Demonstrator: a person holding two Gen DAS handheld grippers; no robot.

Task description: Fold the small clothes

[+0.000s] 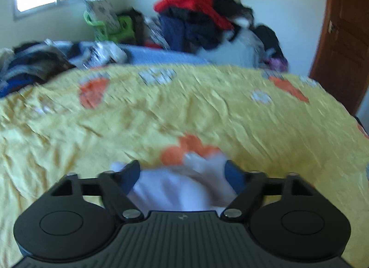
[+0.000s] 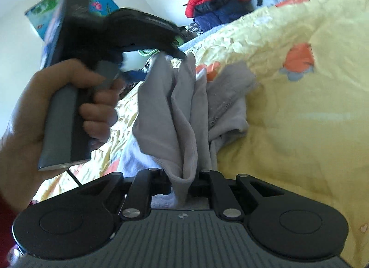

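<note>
Early stage: gripping grey garment [image 2: 182, 115], both grippers clenched on it — right gripper [image 2: 184, 182], left gripper [image 2: 178, 54] at 12 o'clock; hanging bunched over yellow bedspread [image 2: 299, 111], folding remaining.

Left wrist view is motion-blurred: the white garment [image 1: 184, 187] between the jaws has no readable edges, and whether the left gripper [image 1: 183, 175] pinches it is unclear. Clothes pile [image 1: 203, 16] far ahead is smeared. Right gripper [image 2: 184, 182] fingertips are buried in grey cloth [image 2: 175, 115]; contact unseen.
</note>
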